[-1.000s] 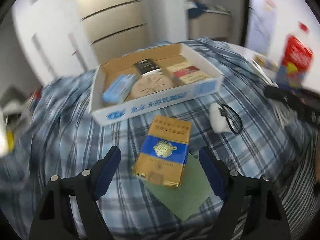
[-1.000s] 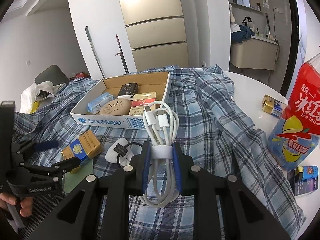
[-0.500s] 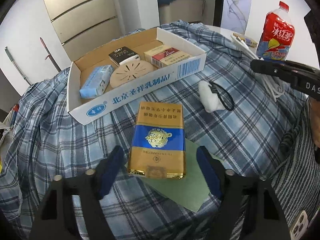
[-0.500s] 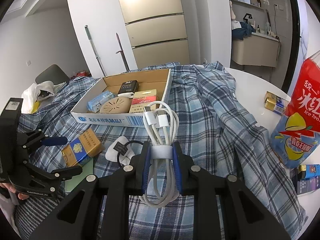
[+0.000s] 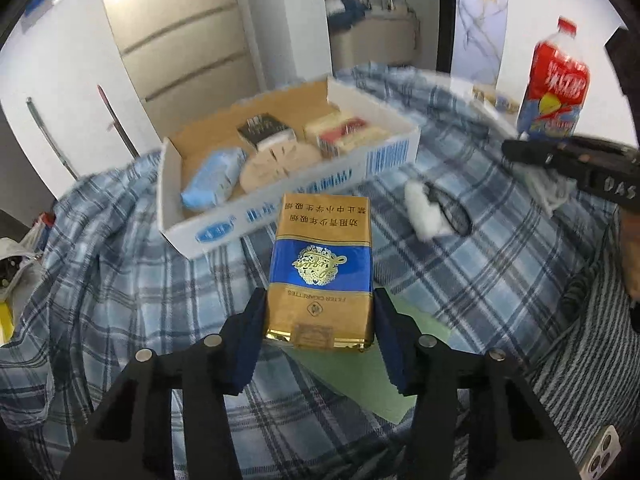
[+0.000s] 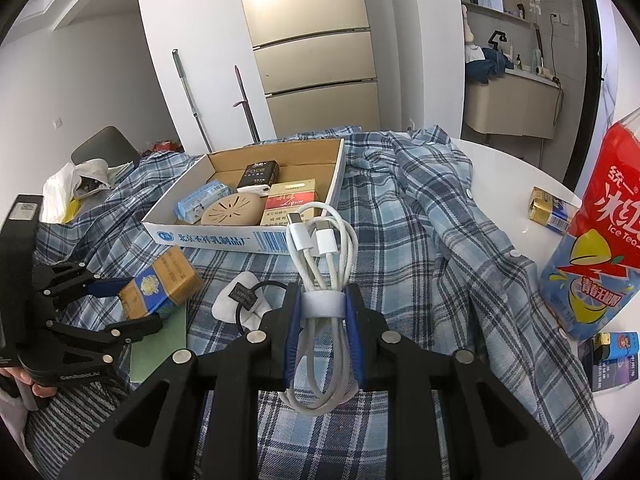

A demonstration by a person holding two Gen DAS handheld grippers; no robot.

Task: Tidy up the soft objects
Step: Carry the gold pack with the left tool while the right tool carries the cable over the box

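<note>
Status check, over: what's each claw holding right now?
Left gripper shut on gold-blue cigarette pack. Right gripper shut on white cable bundle. Cardboard box ahead, path open.

— Where's the left gripper (image 5: 320,312)?
— Low on the near left, jaws closed tight on something, a bare hand (image 6: 24,376) under it.
— The right gripper (image 6: 323,312)?
— Near centre, level, jaws pinched together too, gripping.

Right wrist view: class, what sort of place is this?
Probably a home, an open kitchen and dining area. A tall fridge stands behind a white table draped with a plaid shirt, and a counter with bottles lies beyond.
</note>
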